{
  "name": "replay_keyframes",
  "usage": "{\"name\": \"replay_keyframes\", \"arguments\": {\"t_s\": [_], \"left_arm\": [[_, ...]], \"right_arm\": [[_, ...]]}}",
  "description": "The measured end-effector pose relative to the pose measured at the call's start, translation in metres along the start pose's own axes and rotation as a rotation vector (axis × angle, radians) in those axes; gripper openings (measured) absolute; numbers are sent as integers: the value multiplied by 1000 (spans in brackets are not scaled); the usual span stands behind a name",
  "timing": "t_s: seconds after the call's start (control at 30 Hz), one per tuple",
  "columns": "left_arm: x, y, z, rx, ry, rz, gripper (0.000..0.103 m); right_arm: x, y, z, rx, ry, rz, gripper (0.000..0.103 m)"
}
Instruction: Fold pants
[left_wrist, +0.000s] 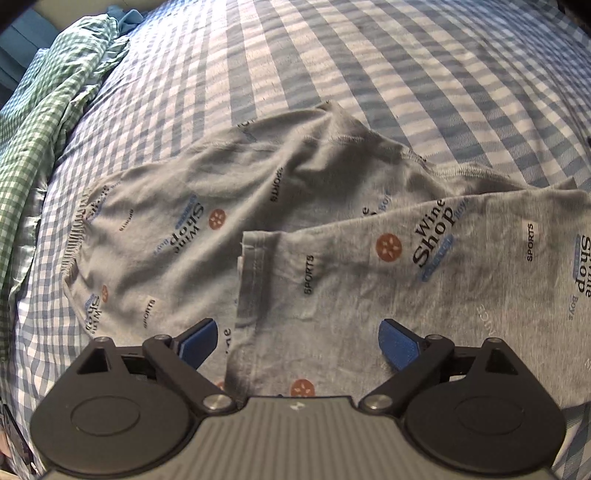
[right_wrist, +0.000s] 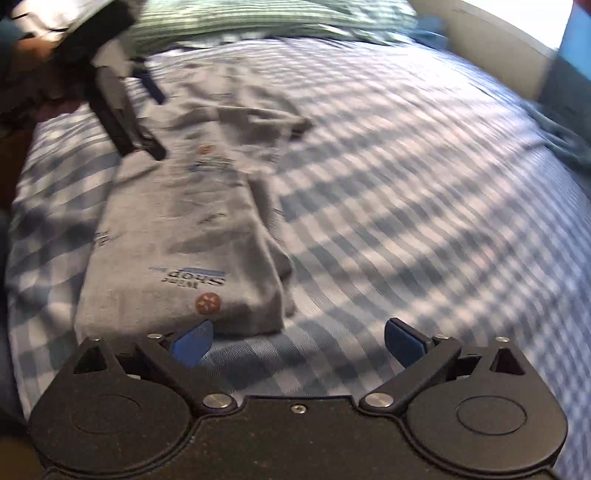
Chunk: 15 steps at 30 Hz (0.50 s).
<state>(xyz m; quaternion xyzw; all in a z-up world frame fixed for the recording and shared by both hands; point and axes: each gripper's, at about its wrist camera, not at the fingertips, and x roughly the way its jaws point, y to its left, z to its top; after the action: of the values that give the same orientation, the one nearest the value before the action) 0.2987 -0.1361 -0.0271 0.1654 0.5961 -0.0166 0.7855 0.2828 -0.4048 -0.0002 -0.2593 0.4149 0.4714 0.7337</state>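
Bed (left_wrist: 406, 66), blue-and-white checked sheet. Lying on it: grey printed pants (left_wrist: 295, 229), one leg folded over; green gingham cloth (left_wrist: 44, 122), bunched along the sheet's edge.

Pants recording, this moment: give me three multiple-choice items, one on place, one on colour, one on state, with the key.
1. Where do the pants lie?
A. on a checked bedsheet
B. on a wooden floor
C. in a basket

2. What colour are the pants?
A. red
B. grey with printed words
C. plain black

3. How are the fingers of the left gripper and the right gripper?
A. both shut on cloth
B. one open, one shut
C. both open, holding nothing

Key: 1 A, blue-and-white checks surround the pants in both views. 2 B, grey cloth shows "Wine Shop" and "SPORTS" prints. 3 C, each view shows its blue fingers spread wide with no cloth between them.
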Motion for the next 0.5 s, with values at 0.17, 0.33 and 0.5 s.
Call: {"name": "replay_keyframes", "arguments": {"t_s": [0.17,0.33,0.5], "left_arm": [[5,2,0,-29,35,11,97],[8,6,2,-58,59,7,98],[15,10,3,-73,76,2,103]], "right_arm": [[22,-4,14,-277,66,188,70],[31,-9,19,-413,79,309,51],[27,-10,26,-493,96,412,22]]}}
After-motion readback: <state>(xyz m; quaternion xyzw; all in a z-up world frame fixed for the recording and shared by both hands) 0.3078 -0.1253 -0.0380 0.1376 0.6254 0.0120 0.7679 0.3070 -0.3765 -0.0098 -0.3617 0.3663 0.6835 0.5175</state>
